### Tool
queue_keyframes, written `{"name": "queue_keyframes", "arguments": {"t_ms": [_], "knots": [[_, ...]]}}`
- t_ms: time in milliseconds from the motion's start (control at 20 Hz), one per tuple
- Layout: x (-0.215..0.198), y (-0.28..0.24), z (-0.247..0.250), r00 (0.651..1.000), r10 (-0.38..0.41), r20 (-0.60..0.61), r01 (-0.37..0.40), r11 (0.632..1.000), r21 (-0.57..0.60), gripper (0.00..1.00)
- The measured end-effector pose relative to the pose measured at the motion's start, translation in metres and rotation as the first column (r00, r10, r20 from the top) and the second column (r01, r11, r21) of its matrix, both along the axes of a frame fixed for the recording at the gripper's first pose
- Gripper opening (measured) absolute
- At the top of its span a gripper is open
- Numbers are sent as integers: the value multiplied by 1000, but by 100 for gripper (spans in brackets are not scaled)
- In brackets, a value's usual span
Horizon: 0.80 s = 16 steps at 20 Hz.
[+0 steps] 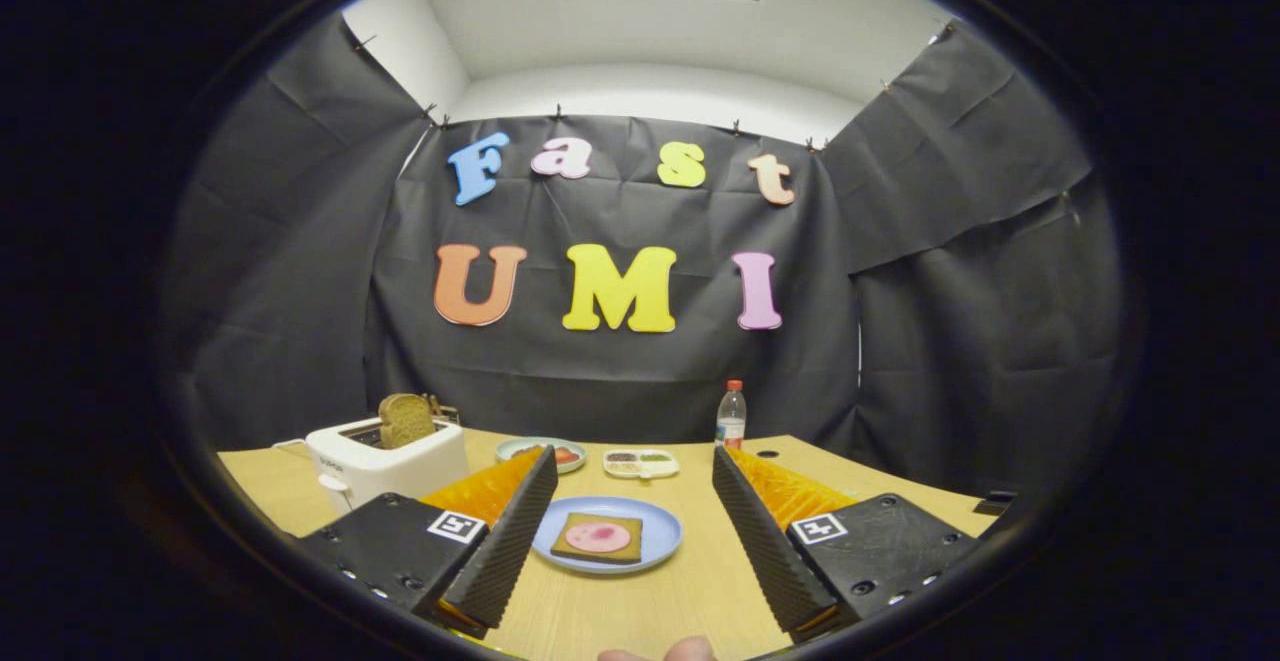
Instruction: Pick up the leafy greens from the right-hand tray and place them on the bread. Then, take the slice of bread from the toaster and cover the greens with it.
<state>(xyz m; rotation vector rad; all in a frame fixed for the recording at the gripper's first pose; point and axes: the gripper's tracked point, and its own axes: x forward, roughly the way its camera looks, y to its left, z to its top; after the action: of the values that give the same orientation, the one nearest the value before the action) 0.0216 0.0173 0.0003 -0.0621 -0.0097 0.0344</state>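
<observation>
The hand-held gripper (pixel 635 466) is wide open with bumpy fingers, holding nothing. Between them, square bread (pixel 598 537) sits on a round plate (pixel 660 531).

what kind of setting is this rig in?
Likely a staged data-collection booth, not a real kitchen: black cloth walls pinned around a light wooden table, set with a white toaster and a blue plate. The gripper hangs open above it.

You have one toaster (pixel 385 461) at lower left, two bread slices, one in the toaster (pixel 405 420) and one on the plate (pixel 597 538), two plates (pixel 655 541) (pixel 520 448), one tray (pixel 641 463), one bottle (pixel 731 415), and one tool (pixel 634 466) with fingers spread apart.
</observation>
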Motion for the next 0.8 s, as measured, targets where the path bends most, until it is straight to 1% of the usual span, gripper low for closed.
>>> {"name": "queue_keyframes", "arguments": {"t_ms": [250,450,650,800], "knots": [[7,-3,7,1000,-11,11,12,999,-45,95],[11,-5,8,1000,-4,7,4,999,-40,95],[19,-20,7,1000,-3,-5,2,999,-40,95],[27,-45,4,1000,-12,-19,11,999,-50,95]]}}
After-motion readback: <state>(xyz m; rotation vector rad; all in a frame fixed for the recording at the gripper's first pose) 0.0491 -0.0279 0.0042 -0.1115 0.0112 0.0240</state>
